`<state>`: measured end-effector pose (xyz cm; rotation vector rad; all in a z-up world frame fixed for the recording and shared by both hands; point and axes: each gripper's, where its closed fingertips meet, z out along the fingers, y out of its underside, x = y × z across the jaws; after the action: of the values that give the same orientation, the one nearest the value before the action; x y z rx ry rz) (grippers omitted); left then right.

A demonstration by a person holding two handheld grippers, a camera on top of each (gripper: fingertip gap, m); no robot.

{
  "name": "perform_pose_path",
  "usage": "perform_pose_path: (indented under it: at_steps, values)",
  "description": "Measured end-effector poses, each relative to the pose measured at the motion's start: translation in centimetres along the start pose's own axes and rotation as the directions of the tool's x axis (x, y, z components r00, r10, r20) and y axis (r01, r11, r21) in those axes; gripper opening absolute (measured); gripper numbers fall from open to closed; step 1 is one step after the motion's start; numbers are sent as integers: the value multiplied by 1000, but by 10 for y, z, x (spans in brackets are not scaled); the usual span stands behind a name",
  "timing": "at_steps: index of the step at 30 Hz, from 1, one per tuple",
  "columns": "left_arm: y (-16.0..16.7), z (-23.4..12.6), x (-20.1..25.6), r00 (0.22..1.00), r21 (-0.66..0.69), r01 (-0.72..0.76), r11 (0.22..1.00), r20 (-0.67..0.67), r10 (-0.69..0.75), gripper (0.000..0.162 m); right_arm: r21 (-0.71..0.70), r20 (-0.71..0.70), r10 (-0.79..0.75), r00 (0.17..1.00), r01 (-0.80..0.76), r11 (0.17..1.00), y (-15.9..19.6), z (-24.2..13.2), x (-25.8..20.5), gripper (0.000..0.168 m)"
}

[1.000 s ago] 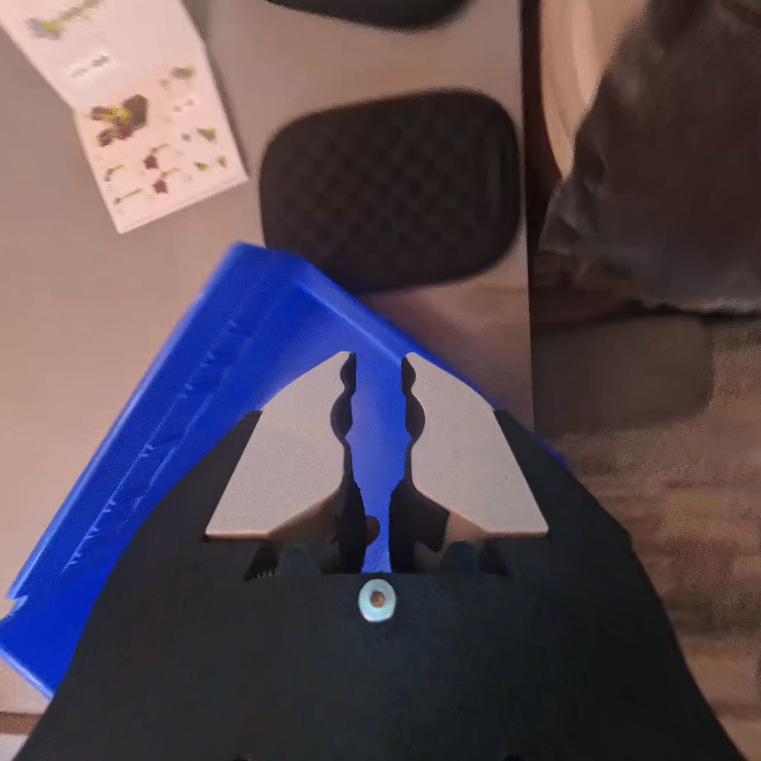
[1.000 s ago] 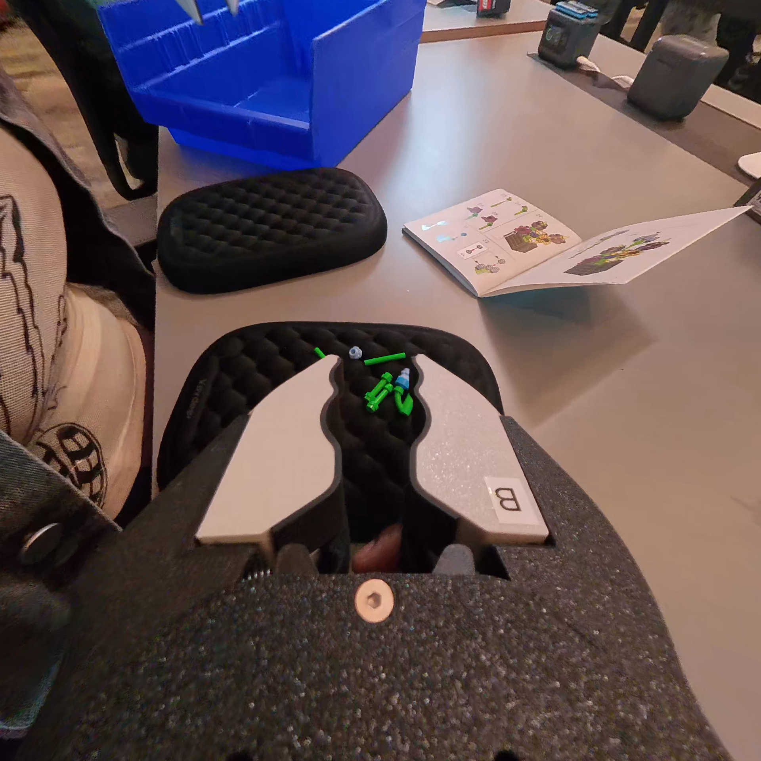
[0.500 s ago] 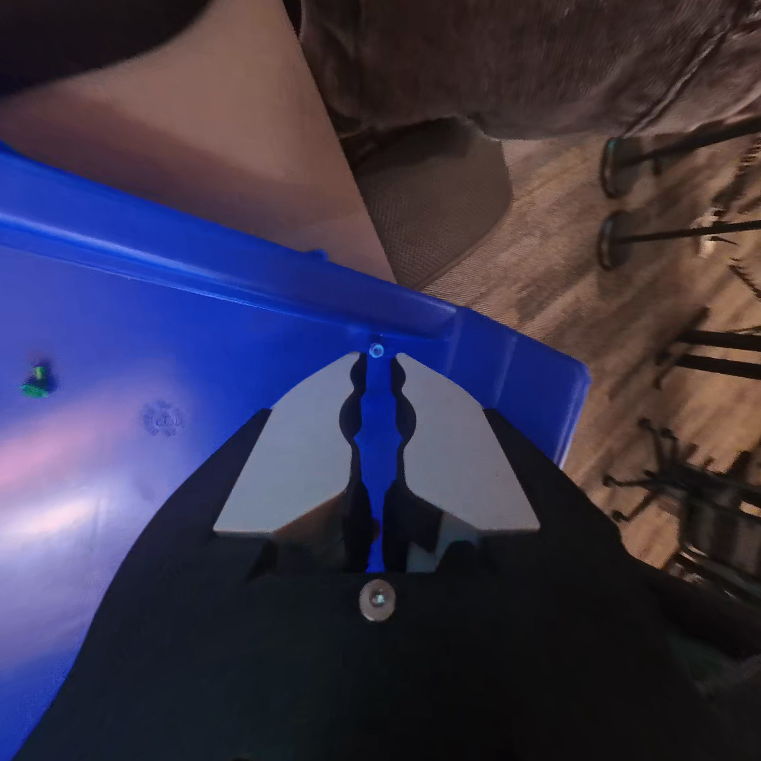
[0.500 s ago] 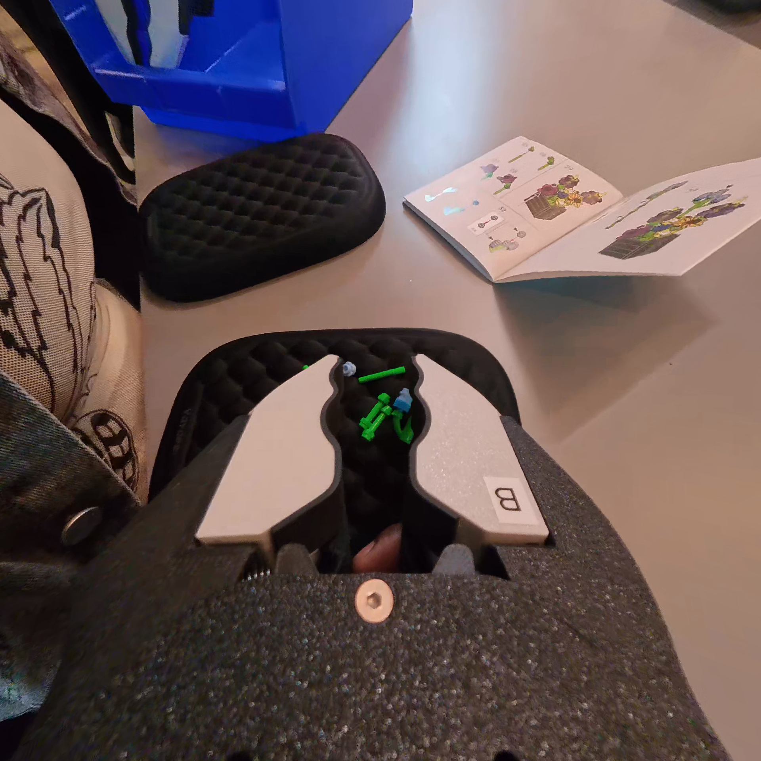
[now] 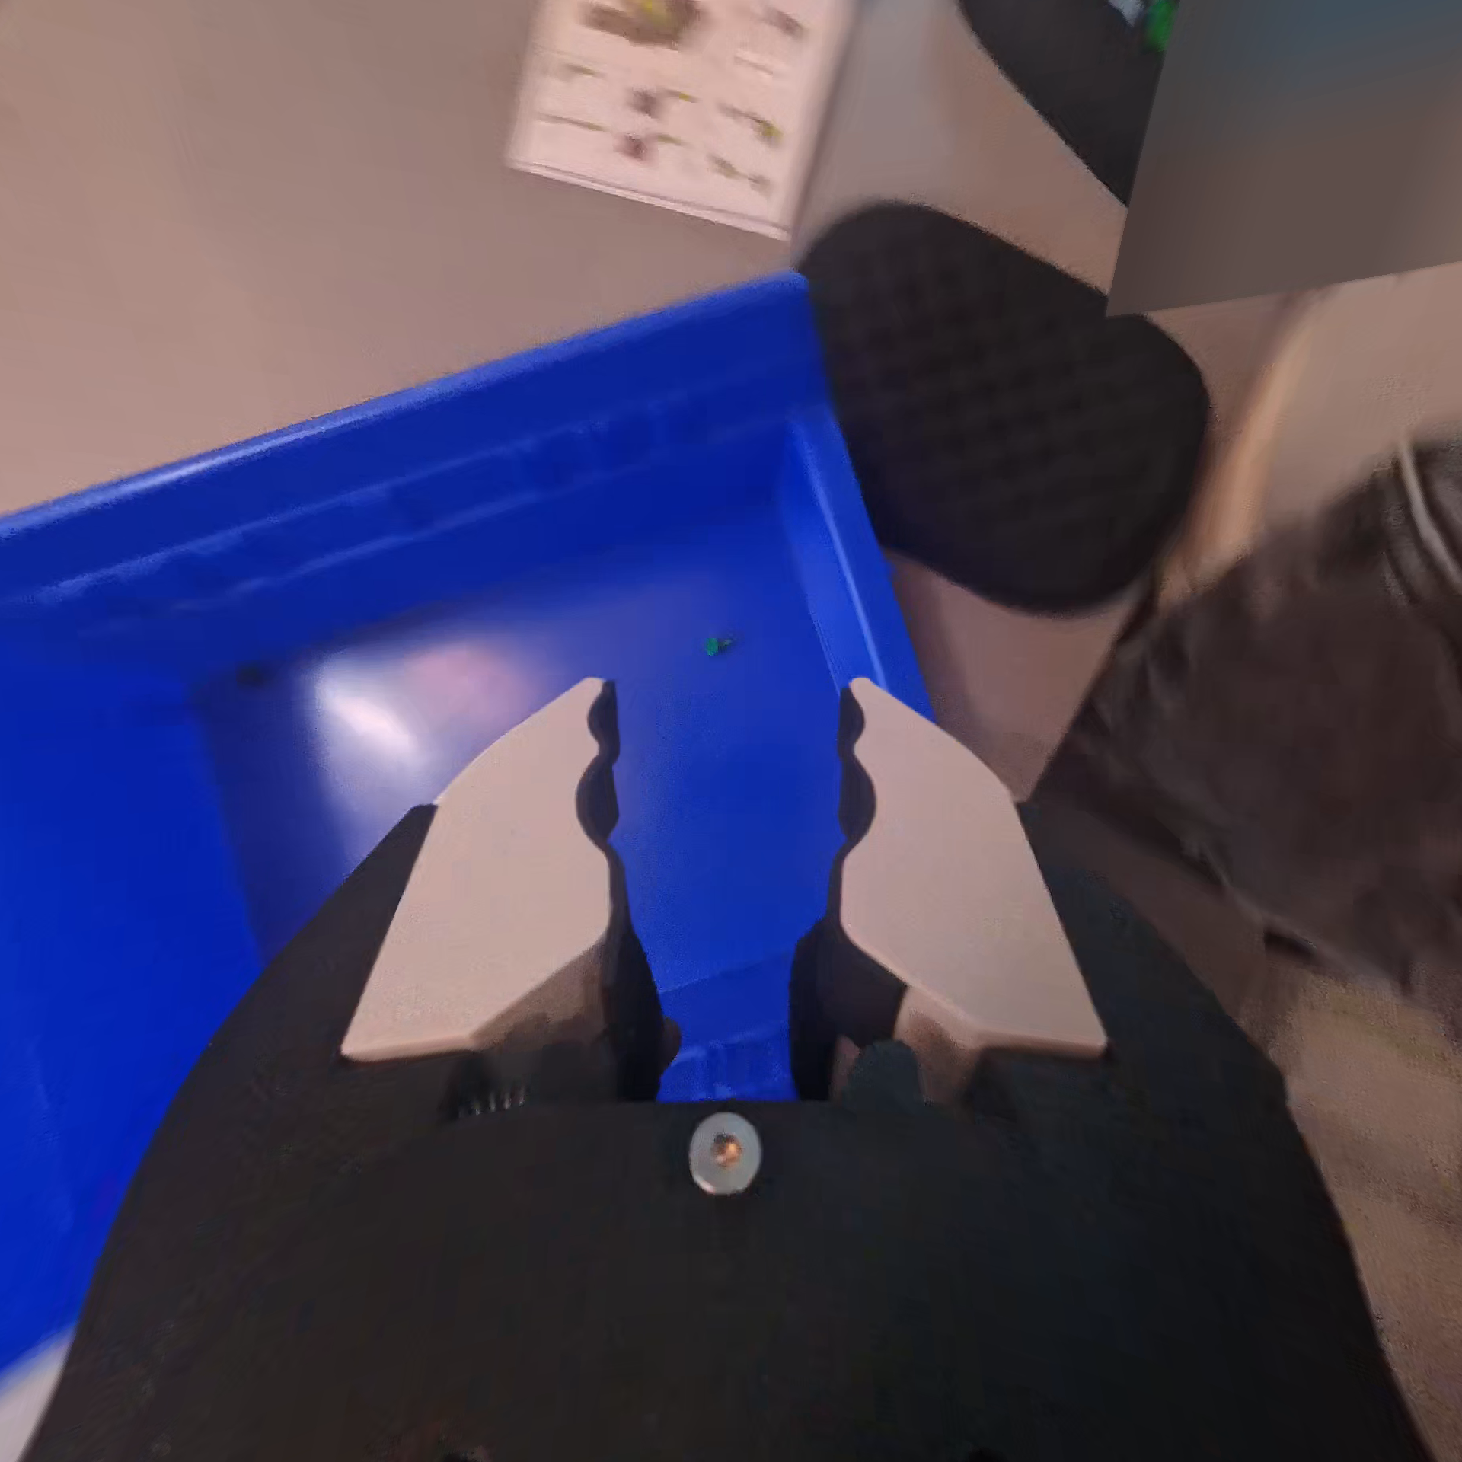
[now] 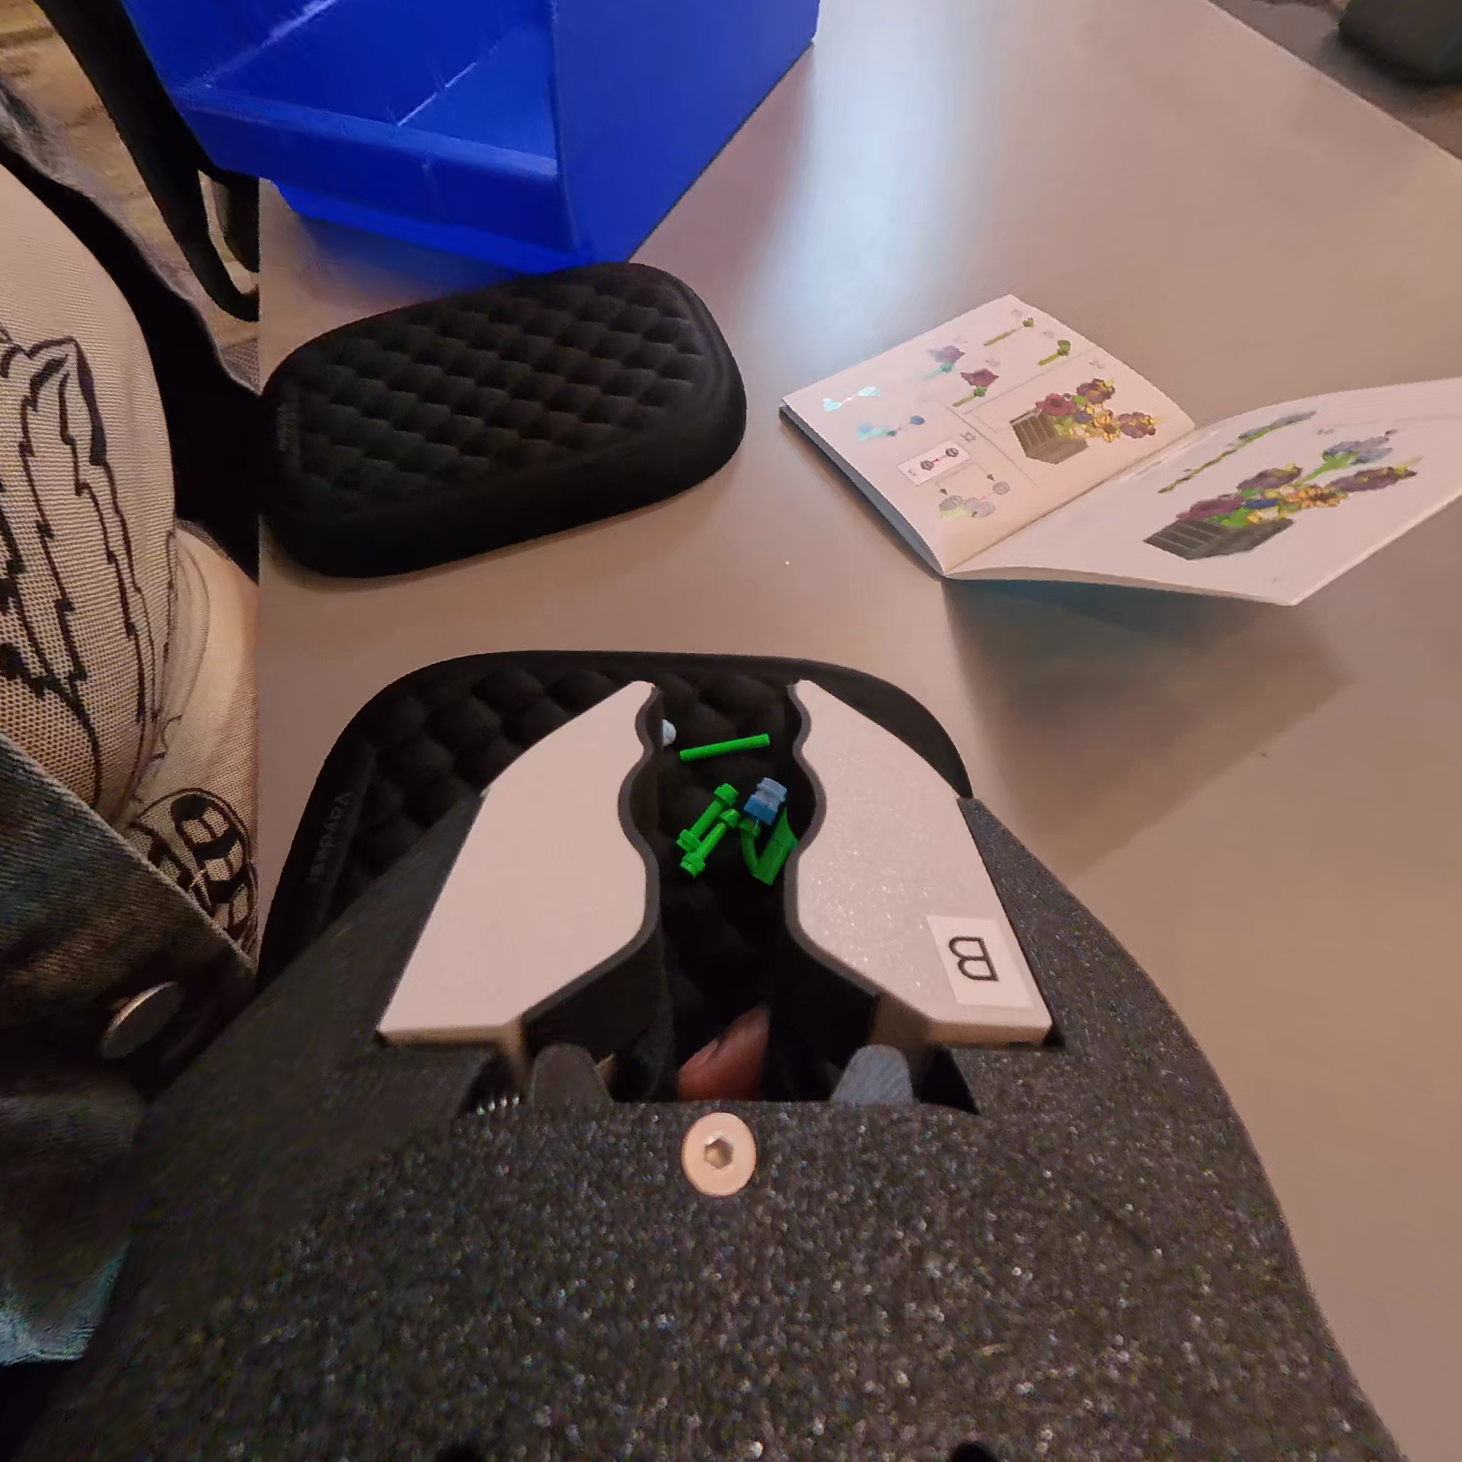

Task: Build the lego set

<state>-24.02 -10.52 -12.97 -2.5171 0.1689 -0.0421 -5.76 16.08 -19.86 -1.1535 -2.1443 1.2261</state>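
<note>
Right gripper [image 6: 724, 696]: jaws parted, nothing held, poised over the near black pad [image 6: 443, 736]. Between the jaws lie the lego pieces: a pair of green pegs [image 6: 704, 831], a small blue piece on a green stalk [image 6: 763, 823] close to the right jaw, and a thin green rod [image 6: 724, 748] just ahead near the tips. A pale stud [image 6: 668, 732] sits by the left jaw tip.

Judgement: all tiny, light, hard plastic; likely to skid or flick out under a pinch. Best taken across the shaft, mid-length, tips only.

Beyond the tips: second black pad [image 6: 506, 411], instruction booklet [image 6: 1028, 443] ahead right.

Left gripper [image 5: 724, 692]: jaws wide apart, empty, over the blue bin [image 5: 395, 506]; one green speck [image 5: 716, 645] just ahead of the tips.
</note>
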Motion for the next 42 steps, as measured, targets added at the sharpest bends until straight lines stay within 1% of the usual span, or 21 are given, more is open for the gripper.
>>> perform_pose_path:
  at_steps: [1, 2, 3, 5, 6, 7, 9, 10, 13, 14, 15, 16, 19, 21, 24, 26, 27, 32, 37, 40, 42]
  values:
    - [-2, -4, 3, 992, 4, 84, 996, 94, -84, 54, 2, 3, -14, 1000, 14, 1000, -1, 1, -1, 29]
    - [1, -5, 11, 975, -6, 164, 986, 153, -161, 54, 5, 6, -27, 1000, 27, 1000, -1, 2, -1, 29]
    - [2, -2, 22, 957, -13, 231, 973, 184, -225, 54, 11, 9, -40, 999, 40, 999, -3, 2, -2, 29]
    - [10, 14, 41, 915, -32, 328, 944, 260, -309, 54, 38, 17, -63, 998, 62, 997, -6, 3, -5, 28]
    - [17, 26, 53, 908, -74, 346, 935, 277, -314, 54, 54, 20, -72, 997, 71, 996, -8, 2, -6, 28]
    - [25, 37, 62, 910, -134, 341, 931, 296, -291, 54, 70, 22, -79, 997, 77, 995, -10, 2, -8, 28]
    - [38, 52, 64, 895, -211, 315, 925, 391, -215, 54, 101, 25, -91, 996, 88, 991, -13, -1, -10, 28]
    - [45, 58, 64, 891, -252, 306, 918, 416, -183, 54, 115, 26, -97, 995, 93, 989, -15, -3, -11, 28]
    - [63, 73, 64, 892, -362, 282, 889, 441, -103, 54, 143, 16, -109, 994, 105, 984, -16, -8, -12, 28]
    - [72, 75, 62, 893, -407, 274, 871, 444, -74, 49, 151, 10, -110, 994, 107, 983, -16, -10, -12, 28]
    - [78, 73, 56, 884, -438, 267, 858, 466, -37, 38, 160, 1, -108, 994, 107, 981, -16, -12, -11, 27]
    - [80, 70, 54, 892, -468, 231, 853, 453, 7, 29, 168, -7, -105, 994, 104, 980, -16, -14, -10, 27]
    - [75, 64, 60, 937, -486, 206, 849, 350, -27, 27, 185, -30, -91, 995, 95, 978, -15, -18, -8, 27]
    - [64, 47, 62, 957, -492, 195, 849, 285, -54, 27, 192, -40, -93, 995, 99, 976, -16, -20, -9, 27]
    - [44, 8, 61, 976, -528, 195, 826, 188, -110, 28, 191, -44, -106, 993, 113, 975, -16, -21, -10, 26]
    - [33, -11, 55, 979, -548, 187, 815, 173, -108, 28, 191, -46, -105, 993, 112, 975, -15, -21, -9, 26]
    - [31, -14, 54, 979, -553, 188, 811, 173, -109, 28, 193, -46, -103, 994, 110, 975, -15, -20, -9, 26]
    - [36, 0, 60, 984, -555, 159, 816, 156, -86, 28, 191, -60, -100, 993, 109, 975, -14, -21, -7, 26]
    - [41, 1, 61, 984, -566, 155, 810, 165, -73, 28, 183, -62, -96, 993, 106, 977, -13, -22, -7, 25]
    - [46, 11, 63, 980, -544, 155, 825, 188, -60, 27, 179, -64, -97, 993, 107, 978, -12, -20, -7, 26]
    - [54, 28, 62, 969, -501, 169, 849, 242, -50, 27, 177, -61, -94, 994, 103, 979, -11, -19, -7, 25]
